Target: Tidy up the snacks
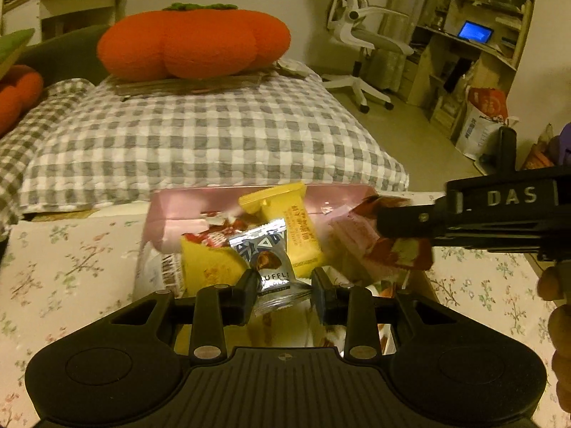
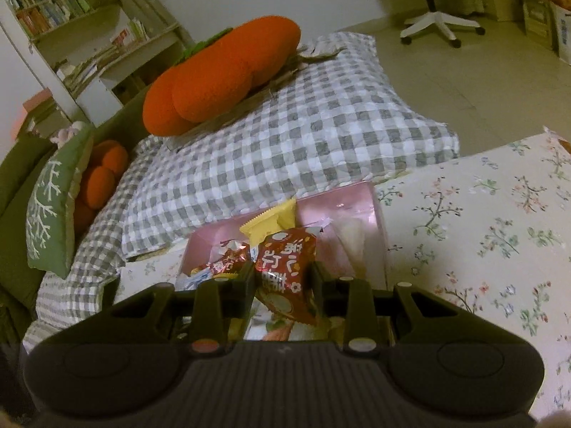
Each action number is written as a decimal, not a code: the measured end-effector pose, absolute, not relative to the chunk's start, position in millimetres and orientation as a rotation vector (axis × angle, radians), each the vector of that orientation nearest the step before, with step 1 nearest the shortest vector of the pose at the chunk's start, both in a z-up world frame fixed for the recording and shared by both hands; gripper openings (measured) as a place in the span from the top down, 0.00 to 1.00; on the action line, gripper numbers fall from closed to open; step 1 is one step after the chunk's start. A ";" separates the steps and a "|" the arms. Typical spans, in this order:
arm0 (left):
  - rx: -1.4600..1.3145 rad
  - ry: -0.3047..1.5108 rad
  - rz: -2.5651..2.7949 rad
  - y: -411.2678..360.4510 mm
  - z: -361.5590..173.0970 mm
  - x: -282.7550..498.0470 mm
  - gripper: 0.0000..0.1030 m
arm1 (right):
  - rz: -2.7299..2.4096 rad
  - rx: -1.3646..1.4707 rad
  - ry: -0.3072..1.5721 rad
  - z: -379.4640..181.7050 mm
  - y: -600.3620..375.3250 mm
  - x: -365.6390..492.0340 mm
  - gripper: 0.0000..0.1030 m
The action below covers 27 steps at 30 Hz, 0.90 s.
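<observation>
One pink box (image 1: 167,210) sits on the floral cloth (image 1: 71,267) at the near edge of the checked quilt (image 1: 214,135), holding at least two yellow packets (image 1: 285,214), one red-and-white packet (image 1: 214,237) and a pink one. The left gripper (image 1: 285,294), jaws narrowly parted, grips one silver wrapper (image 1: 271,260) reading "UFFL" just above the box. The right gripper (image 2: 285,278), marked "DAS", pinches one red packet (image 2: 285,267) with white script over the box's right side; two orange pumpkin cushions (image 1: 192,42) lie far behind.
</observation>
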<state>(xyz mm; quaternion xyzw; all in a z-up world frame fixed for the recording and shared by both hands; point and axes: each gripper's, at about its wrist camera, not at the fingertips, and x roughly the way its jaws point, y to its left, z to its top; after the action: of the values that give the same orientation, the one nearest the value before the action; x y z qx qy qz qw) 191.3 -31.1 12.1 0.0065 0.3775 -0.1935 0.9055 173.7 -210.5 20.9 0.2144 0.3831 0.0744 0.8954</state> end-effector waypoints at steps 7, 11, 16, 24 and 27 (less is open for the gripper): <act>0.046 0.777 -0.400 -36.4 9.7 189.6 0.41 | 0.153 0.422 0.786 24.7 -207.7 174.3 0.46; 0.025 0.789 -0.389 -29.9 13.6 183.8 0.34 | 0.140 0.426 0.785 27.3 -211.4 167.9 0.41; 0.018 0.802 -0.363 -21.1 20.5 165.1 0.16 | 0.125 0.441 0.772 34.2 -219.4 149.2 0.34; -0.002 0.829 -0.298 -7.9 27.8 117.6 0.03 | 0.060 0.385 0.775 40.1 -224.2 105.8 0.19; 0.009 0.842 -0.271 -4.9 28.9 100.2 0.01 | 0.044 0.361 0.778 37.9 -221.7 85.7 0.14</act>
<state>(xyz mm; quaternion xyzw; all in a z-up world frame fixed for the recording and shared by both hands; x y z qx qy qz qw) 100.2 -5.0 28.9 0.0046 0.4073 -0.1313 0.9038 85.7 -221.7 37.9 0.1749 0.3773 0.0213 0.9092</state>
